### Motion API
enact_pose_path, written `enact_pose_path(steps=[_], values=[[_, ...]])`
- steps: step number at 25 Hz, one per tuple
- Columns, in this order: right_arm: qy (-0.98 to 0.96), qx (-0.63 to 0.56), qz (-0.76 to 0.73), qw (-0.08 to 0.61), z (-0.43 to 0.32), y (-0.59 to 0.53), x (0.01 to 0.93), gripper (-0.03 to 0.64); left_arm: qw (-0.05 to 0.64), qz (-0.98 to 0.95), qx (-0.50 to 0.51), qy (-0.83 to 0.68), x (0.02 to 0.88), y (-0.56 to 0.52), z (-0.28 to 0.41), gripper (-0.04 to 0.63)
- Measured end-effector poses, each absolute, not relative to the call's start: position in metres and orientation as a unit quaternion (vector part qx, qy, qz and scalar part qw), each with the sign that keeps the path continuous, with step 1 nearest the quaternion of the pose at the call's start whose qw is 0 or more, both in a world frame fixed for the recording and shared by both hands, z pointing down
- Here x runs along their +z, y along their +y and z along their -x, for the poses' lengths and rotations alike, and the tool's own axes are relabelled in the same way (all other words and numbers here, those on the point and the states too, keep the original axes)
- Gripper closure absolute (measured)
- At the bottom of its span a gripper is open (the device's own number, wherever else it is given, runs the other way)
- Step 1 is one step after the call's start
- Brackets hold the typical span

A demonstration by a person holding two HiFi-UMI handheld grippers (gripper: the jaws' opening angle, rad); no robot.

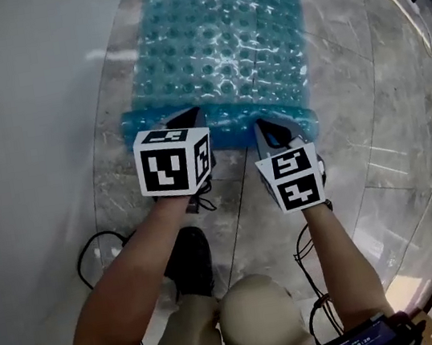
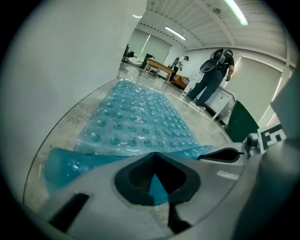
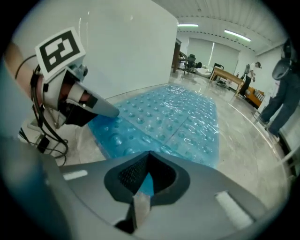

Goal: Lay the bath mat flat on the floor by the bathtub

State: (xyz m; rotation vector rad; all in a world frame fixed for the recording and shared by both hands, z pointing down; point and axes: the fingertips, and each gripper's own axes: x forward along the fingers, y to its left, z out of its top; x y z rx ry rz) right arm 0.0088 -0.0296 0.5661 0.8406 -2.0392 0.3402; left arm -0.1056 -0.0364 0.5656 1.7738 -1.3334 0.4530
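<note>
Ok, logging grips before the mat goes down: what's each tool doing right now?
Left tool: closed, holding the near edge of the bath mat.
Right tool: closed, holding that same edge.

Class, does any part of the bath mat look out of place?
Yes: the near edge of the bath mat curls up off the floor, pinched by the left tool and right tool; the rest lies flat.
</note>
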Motion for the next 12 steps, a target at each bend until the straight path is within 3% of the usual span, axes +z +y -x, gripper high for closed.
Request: enact_pose_path(steps=[5, 12], values=[[-0.839, 0.143, -0.381, 0.362, -0.022, -0.031, 0.528, 0.611, 0.438, -0.699, 0.154, -0.544, 0.575, 0.01, 0.093, 0.588], [-0.811, 0.134, -0.369, 0.433, -0.026, -0.018, 0.575, 0.611, 0.446, -0.705, 0.169, -0.525, 0.582, 0.055, 0.082, 0.588]])
